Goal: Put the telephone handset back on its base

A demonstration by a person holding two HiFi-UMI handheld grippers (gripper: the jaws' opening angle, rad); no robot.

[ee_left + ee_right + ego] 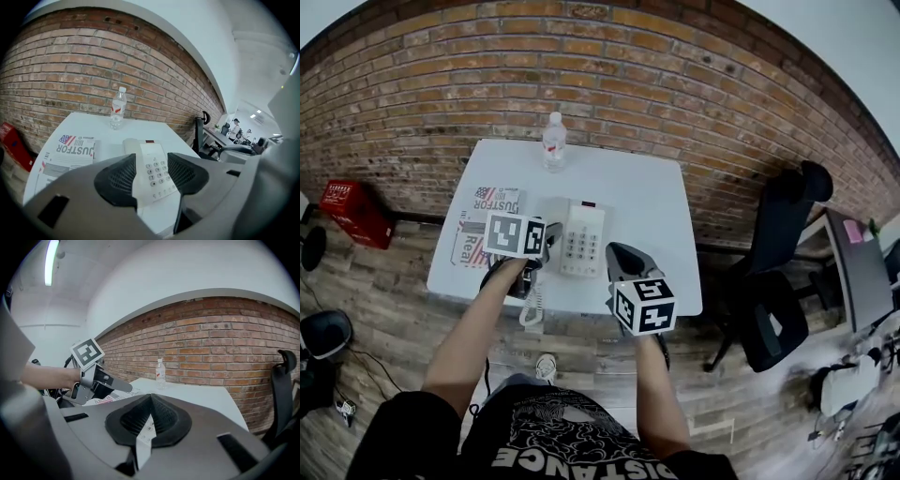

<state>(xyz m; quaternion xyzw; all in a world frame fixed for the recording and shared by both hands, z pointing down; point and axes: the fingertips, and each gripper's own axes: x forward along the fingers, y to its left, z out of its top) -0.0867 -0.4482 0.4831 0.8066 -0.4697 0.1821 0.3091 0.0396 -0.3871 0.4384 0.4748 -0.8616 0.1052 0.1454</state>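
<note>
The handset [131, 144] lies in its cradle on the left side of the telephone base [584, 241]. Its long axis runs from the near edge of the counter [628, 183] toward the brick wall. The left tool [151, 177] hovers just before it, jaws wide, gripping nothing. The right tool [149, 420] hangs beside it, jaws closed together and empty

My left claw [151, 164] is smooth, matt grey plastic, and its pads [118, 180] are black with a fine ribbed grain that looks like rubber. My right claw [150, 408] looks the same. The telephone [143, 150] is smooth off-white plastic with a faint sheen. The tabletop [93, 126] is smooth, matt white. The bottle [117, 108] is clear glossy plastic, the printed sheet [70, 150] is paper, the wall [70, 70] is rough brick, and the floor [384, 281] looks like wood planks.
</note>
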